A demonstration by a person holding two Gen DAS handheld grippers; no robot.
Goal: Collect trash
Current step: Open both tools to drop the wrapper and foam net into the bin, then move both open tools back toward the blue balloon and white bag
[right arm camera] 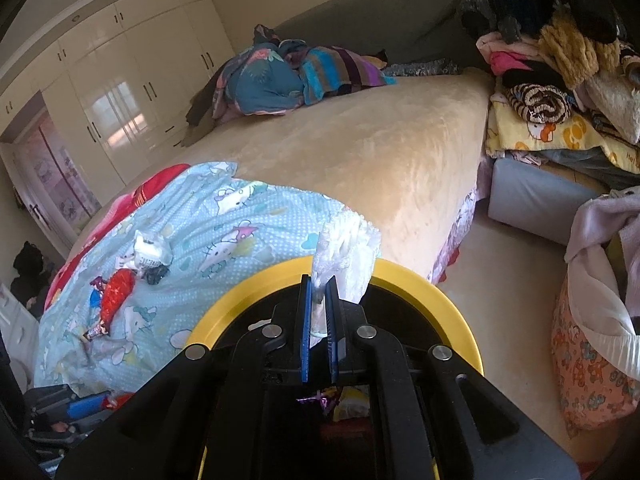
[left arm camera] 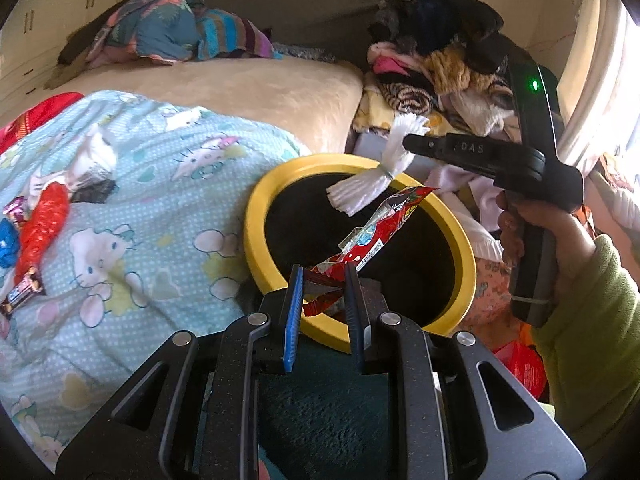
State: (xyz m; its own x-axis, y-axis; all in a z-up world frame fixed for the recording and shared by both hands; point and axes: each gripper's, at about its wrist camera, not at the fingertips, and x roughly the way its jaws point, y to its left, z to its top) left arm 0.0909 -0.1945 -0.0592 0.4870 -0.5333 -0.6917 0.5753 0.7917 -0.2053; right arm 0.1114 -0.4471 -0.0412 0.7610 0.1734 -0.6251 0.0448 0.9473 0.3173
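Left fingers (left arm camera: 289, 312) narrowed on the tail of a red wrapper (left arm camera: 370, 236), its free end sticking up over the mouth of the yellow bin (left arm camera: 256, 216). Right fingers (right arm camera: 307, 320) pressed almost together on a white tissue wad (right arm camera: 348, 248), likewise held above the bin (right arm camera: 420, 276); seen from the left wrist as a banded tuft (left arm camera: 374, 178) at the tip of the right gripper (left arm camera: 416, 145).

Both pieces judged near weightless. Wrapper: thin, crinkly, slick film, likely to slide from a loose pinch, so best held at the crimped end, as now. Tissue: soft, compressible, prone to cling to the pads; best pinched at the bound waist.

More litter on the blue quilt (left arm camera: 168, 208): a red packet (left arm camera: 42, 224), a small bar (left arm camera: 22, 292), a crumpled white scrap (left arm camera: 94, 156). All light and limp; best taken by a raised fold or twisted end, clear of the quilt cloth beneath.
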